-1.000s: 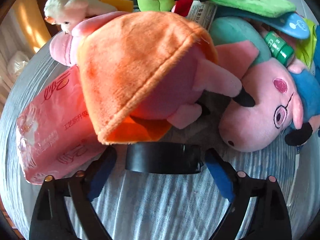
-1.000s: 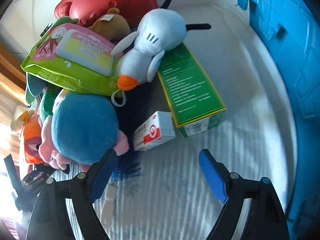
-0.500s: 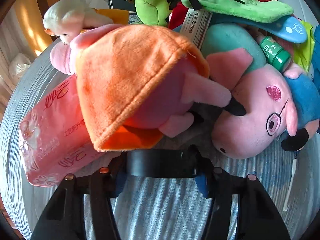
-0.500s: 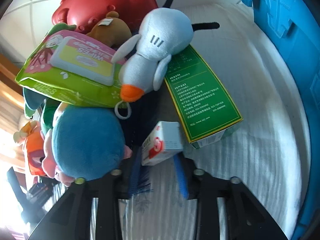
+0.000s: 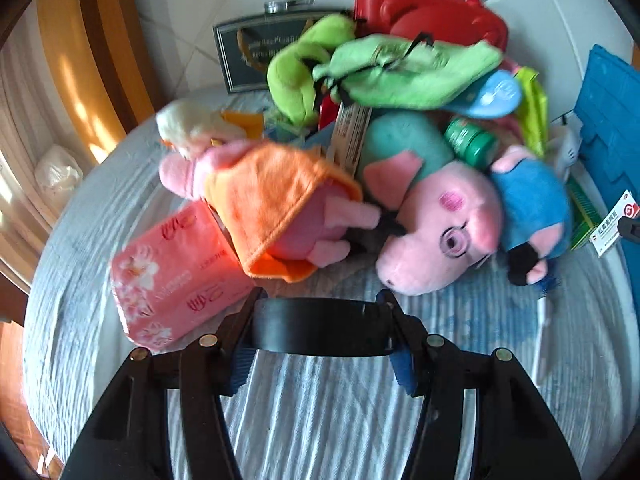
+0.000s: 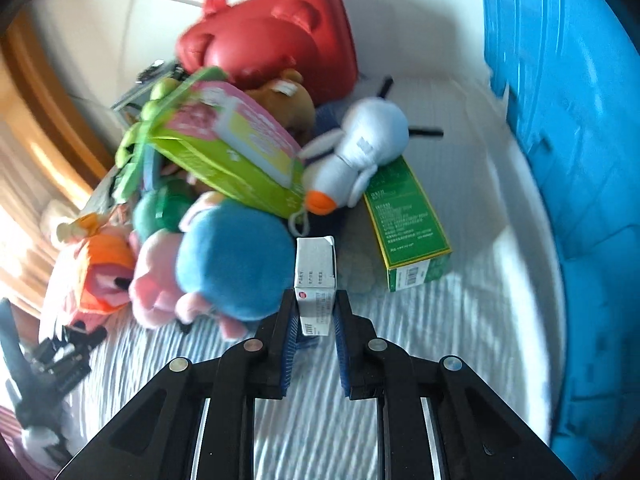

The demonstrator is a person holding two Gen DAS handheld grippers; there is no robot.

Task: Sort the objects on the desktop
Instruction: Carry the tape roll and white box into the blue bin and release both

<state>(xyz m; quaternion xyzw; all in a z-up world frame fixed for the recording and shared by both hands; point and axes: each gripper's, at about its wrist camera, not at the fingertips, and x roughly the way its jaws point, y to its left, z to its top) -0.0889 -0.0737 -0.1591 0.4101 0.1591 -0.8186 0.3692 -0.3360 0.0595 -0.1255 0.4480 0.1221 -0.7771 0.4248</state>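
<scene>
The right gripper (image 6: pixel 315 320) has its fingers closed on a small white box (image 6: pixel 315 276), gripped by its lower end so that the rest stands out ahead of the jaws; whether it has cleared the cloth (image 6: pixel 472 320) cannot be told, though it looks raised. The left gripper (image 5: pixel 322 326) is clamped on a black ring-shaped thing (image 5: pixel 320 330), fingers drawn in against its two ends, held over the near part of the cloth, just in front of the pile. So both hands appear to be at the carry step of the sort, each with one item picked. The pile lies along the far edge of the cloth: a red case (image 6: pixel 272 40) at the back, a green wipes pack (image 6: pixel 228 152), a white duck toy (image 6: pixel 360 156) lying on a long green box (image 6: pixel 404 216), a blue plush (image 6: pixel 236 260), a pink pig plush (image 5: pixel 440 232), an orange-dressed plush (image 5: pixel 276 200) and a pink tissue pack (image 5: pixel 172 272) towards the left edge. A blue bin (image 6: pixel 580 160) stands at the right edge. The likely next move is to swing the white box right and over the bin's wall before letting go, lifting clear of the duck and the green box; where the ring belongs cannot be told.
</scene>
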